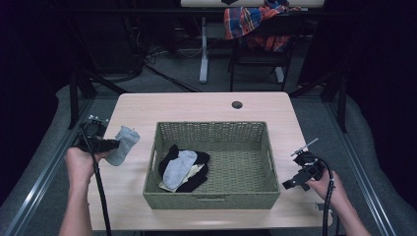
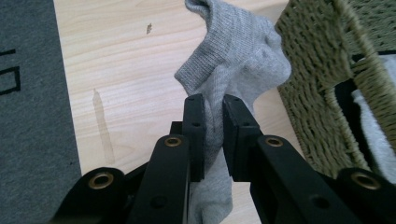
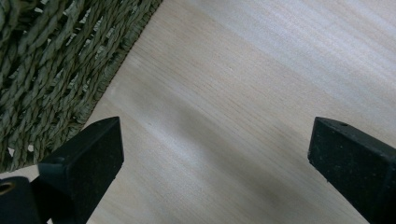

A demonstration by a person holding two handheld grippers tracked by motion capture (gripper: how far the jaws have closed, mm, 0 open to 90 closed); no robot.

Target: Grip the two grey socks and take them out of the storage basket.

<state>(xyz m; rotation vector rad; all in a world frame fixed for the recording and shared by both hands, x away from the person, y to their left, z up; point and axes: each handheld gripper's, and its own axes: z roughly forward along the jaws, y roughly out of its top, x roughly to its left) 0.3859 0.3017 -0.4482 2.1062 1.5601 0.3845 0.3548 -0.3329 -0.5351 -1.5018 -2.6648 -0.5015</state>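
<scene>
Sock (image 2: 238,56): soft, light, limp; pinch mid-body, left of basket (image 1: 255,129).
Left gripper (image 2: 212,114): clamps sock.
Right gripper (image 3: 215,154): jaws apart, empty.

L jaws pinch grey sock (image 2: 233,60) beside wicker basket (image 2: 317,70).

Grey sock (image 1: 124,144) crumpled, hanging above table, left of basket (image 1: 211,199).
</scene>
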